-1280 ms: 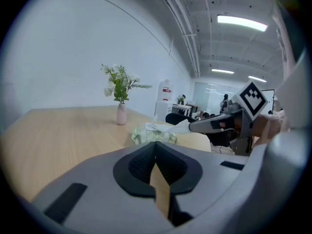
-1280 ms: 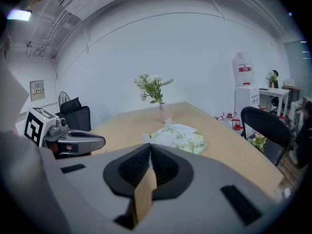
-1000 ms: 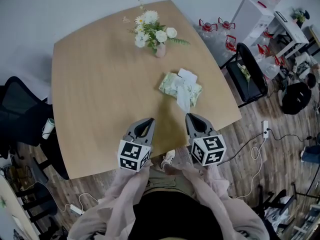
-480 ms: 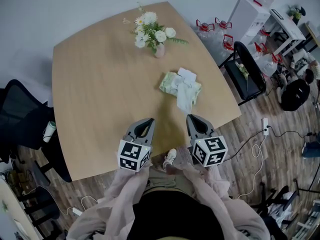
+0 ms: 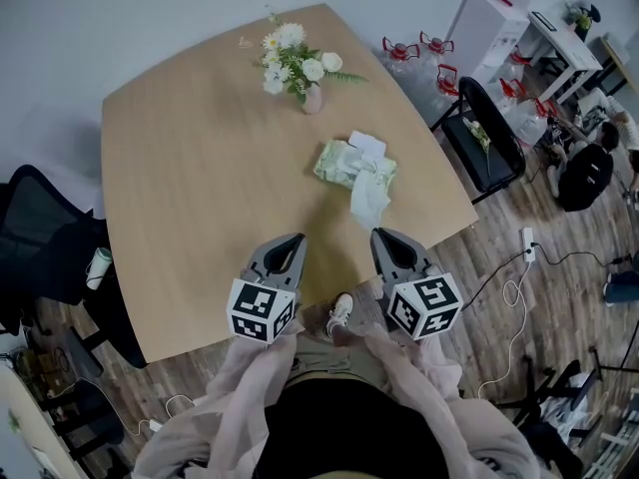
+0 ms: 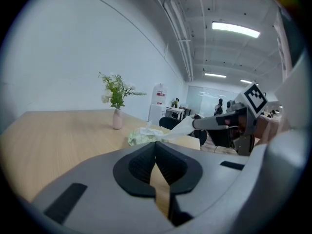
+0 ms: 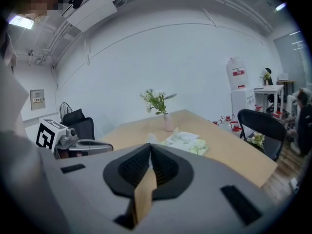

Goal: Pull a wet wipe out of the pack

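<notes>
A green wet wipe pack (image 5: 342, 162) lies on the wooden table (image 5: 200, 188), right of centre. A white wipe (image 5: 368, 196) trails out of its top toward me. My right gripper (image 5: 381, 236) is shut on the wipe's near end. In the left gripper view the wipe (image 6: 181, 127) stretches from the pack (image 6: 141, 138) to the right gripper (image 6: 195, 124). My left gripper (image 5: 297, 239) hovers over the table's near edge, left of the pack, shut on nothing. From the right gripper view, the pack (image 7: 187, 142) lies beyond the jaws.
A pink vase of white flowers (image 5: 300, 73) stands behind the pack. A black chair (image 5: 489, 148) stands at the table's right side, and an office chair (image 5: 40, 238) at its left. Water bottles (image 5: 419, 53) sit on the floor at the far right.
My right gripper has risen slightly and drawn back with the wipe. The left gripper has stayed where it was.
</notes>
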Motion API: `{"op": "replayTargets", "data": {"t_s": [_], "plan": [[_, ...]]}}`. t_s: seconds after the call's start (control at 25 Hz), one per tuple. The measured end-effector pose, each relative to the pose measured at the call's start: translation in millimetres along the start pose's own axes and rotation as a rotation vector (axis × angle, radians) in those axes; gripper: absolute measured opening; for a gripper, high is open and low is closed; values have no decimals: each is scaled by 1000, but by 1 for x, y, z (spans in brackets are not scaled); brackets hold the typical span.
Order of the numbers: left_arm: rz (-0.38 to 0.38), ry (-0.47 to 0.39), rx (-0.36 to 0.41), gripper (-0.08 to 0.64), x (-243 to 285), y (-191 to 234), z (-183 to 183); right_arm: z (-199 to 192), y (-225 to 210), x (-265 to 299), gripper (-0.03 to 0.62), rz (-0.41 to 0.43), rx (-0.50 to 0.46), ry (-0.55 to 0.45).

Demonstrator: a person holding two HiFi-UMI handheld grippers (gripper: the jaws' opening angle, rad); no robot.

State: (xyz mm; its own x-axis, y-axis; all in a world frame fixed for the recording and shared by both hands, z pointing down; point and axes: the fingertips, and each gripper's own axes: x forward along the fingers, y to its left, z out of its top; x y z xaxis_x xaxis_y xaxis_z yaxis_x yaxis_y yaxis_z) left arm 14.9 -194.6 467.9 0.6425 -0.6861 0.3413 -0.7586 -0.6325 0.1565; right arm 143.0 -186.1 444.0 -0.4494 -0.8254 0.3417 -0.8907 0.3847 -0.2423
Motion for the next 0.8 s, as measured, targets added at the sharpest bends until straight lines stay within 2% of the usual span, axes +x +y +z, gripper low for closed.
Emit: {"op": "replayTargets", "data": {"t_s": [0.24, 0.52, 0.8], "plan": [[13, -33, 2, 11, -12, -2, 15, 12, 10, -14, 14, 25, -18, -26], [89, -97, 27, 11, -26, 6, 33, 24, 6, -18, 12, -7, -109, -55], [136, -128, 16, 11, -33, 16, 35, 21, 1, -9, 11, -5, -128, -41]]}}
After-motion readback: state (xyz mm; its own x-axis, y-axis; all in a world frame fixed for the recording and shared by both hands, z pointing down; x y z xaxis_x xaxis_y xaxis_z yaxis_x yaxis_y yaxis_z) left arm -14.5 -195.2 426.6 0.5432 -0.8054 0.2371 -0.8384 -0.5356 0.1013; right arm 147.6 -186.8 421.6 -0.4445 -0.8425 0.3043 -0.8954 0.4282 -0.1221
